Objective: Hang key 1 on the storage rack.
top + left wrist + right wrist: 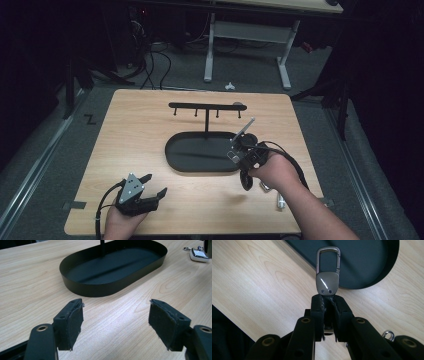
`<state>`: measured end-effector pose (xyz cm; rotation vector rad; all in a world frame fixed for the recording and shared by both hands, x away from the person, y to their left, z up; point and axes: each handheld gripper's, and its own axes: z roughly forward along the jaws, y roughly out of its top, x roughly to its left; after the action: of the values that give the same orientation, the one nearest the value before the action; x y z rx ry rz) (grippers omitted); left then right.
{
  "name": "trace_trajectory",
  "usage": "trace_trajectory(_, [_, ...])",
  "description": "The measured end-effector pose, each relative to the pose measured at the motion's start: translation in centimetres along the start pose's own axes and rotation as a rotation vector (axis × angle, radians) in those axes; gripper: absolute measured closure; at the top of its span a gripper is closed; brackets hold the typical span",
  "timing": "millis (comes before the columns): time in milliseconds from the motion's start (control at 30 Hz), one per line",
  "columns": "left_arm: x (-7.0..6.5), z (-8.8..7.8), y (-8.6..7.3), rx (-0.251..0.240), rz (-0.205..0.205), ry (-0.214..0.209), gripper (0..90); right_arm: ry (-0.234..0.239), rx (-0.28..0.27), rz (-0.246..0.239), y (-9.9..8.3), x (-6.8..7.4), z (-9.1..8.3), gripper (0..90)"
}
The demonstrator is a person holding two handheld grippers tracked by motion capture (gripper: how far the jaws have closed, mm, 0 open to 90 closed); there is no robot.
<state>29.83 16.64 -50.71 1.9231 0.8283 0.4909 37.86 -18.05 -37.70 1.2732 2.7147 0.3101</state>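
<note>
Above the tray's (175, 155) near right rim, the right gripper (328, 301) clamps the keychain (327, 277), its clip pointing toward the hook rack (207, 106); left gripper's (116, 320) fingers stand apart, idle

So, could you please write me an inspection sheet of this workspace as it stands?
Surface: light wooden table, bare apart from the items below.
Job's things: metal key clip held over the table beside the black oval tray; hook rack rises from the tray, hooks empty.
Clutter: a second metal clip lies near the right forearm.
Grippers: right gripper shut on the key clip; left gripper open, nothing between its jaws.
Cables: one cable trails from the right gripper.
Surroundings: dark room, grey floor, white desk frame behind.
</note>
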Motion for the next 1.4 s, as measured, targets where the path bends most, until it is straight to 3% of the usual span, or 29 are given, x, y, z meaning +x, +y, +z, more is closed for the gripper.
trace_trajectory(200, [0.1,0.0,0.0,0.0,-0.001,-0.001,28.4,0.001,-0.016,0.003,0.8,-0.4,-0.5,80.6])
trace_trajectory(367, [0.0,0.0,0.0,0.003,0.003,-0.003,28.5,-0.009,-0.026,0.033,1.5,-0.5,-1.2,80.6])
trace_trajectory(400, [0.0,0.1,0.0,0.004,0.003,-0.004,28.5,-0.01,-0.034,0.012,1.7,-0.8,-1.4,80.5])
trace_trajectory(433, [0.0,0.1,-0.1,0.003,0.003,-0.004,28.5,-0.013,-0.035,0.032,1.9,-0.7,-1.5,80.6])
trace_trajectory(500, [0.0,0.1,-0.1,0.006,0.004,-0.005,28.5,-0.019,-0.042,0.011,2.2,-0.9,-1.7,80.6])
trace_trajectory(900, [0.1,0.1,-0.1,0.007,0.003,-0.011,28.6,-0.024,-0.076,0.04,4.9,-1.1,-2.1,80.6])
trace_trajectory(1400, [0.2,0.1,-0.1,0.012,0.007,-0.016,28.7,-0.048,-0.118,0.039,7.6,-1.5,-3.7,80.7])
